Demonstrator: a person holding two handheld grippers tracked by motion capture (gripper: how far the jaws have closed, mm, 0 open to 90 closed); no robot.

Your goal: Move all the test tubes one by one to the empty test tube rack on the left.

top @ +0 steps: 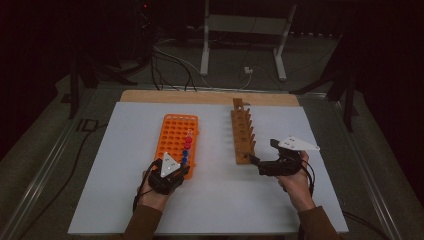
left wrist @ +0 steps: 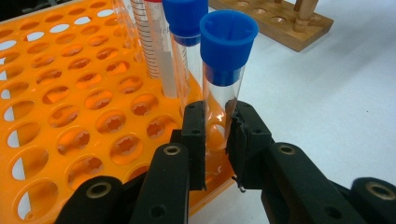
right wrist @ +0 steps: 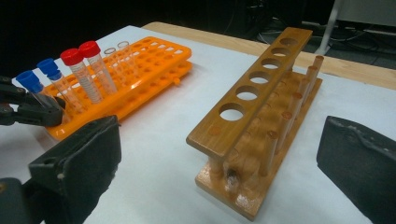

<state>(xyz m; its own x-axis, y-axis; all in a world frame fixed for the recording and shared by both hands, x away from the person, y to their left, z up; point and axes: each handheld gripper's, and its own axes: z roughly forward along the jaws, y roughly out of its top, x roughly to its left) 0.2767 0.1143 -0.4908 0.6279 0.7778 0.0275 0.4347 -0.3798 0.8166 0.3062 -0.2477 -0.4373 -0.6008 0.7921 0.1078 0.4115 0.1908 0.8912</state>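
Observation:
An orange tube rack (top: pixel 172 132) lies left of centre on the white table. Along its right edge stands a row of tubes: two blue-capped, two red-capped (right wrist: pixel 81 58) and clear uncapped ones. My left gripper (left wrist: pixel 216 140) is shut on the nearest blue-capped tube (left wrist: pixel 224 79), its pads pressing the clear body just above the rack's corner hole. The tube stands upright in the rack (left wrist: pixel 70 93). My right gripper (top: pixel 261 151) is open, jaws wide apart and empty, at the near end of a wooden tube rack (right wrist: pixel 261 88) whose holes are empty.
The second blue-capped tube (left wrist: pixel 184 28) stands right behind the gripped one. The white table sheet (top: pixel 215 200) spreads between the two racks and toward the front edge. Beyond the table's far wooden edge are cables and a white stand (top: pixel 242 30) on the floor.

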